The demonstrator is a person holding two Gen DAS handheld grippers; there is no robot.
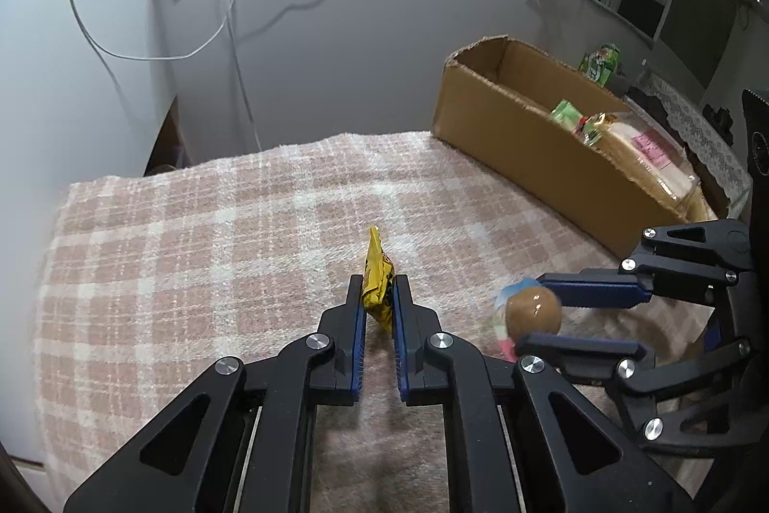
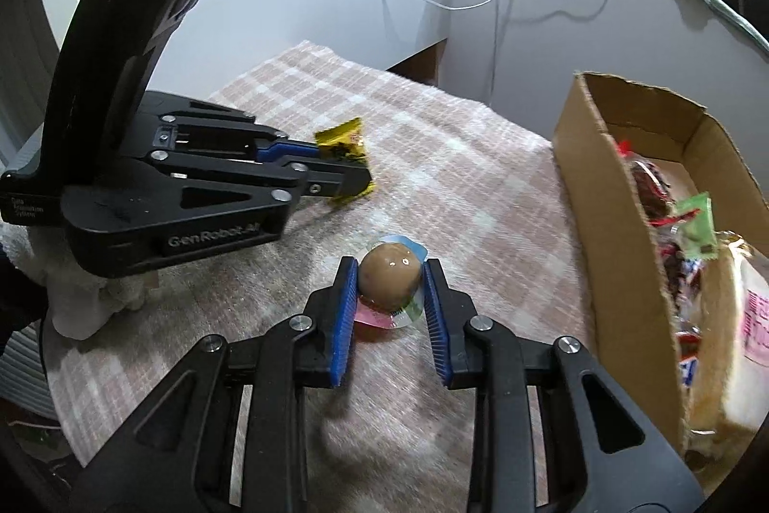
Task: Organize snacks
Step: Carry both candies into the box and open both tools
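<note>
A small yellow snack packet (image 1: 377, 278) stands on edge between the blue pads of my left gripper (image 1: 378, 283), which is shut on it just above the checked cloth (image 1: 192, 234). From the right wrist view the same yellow packet (image 2: 342, 150) pokes out of the left gripper (image 2: 358, 171). A brown domed jelly cup (image 2: 389, 276) with a pink and blue foil rim sits between the pads of my right gripper (image 2: 390, 268), which is shut on it. In the left wrist view that cup (image 1: 533, 311) and right gripper (image 1: 540, 313) appear at the lower right.
A low cardboard box (image 1: 519, 157) (image 2: 620, 224) stands at the right on the cloth, holding wrapped snacks and a bagged loaf of bread (image 1: 644, 162). Cables (image 1: 230, 8) hang on the wall behind. A green packet (image 1: 601, 63) lies beyond the box.
</note>
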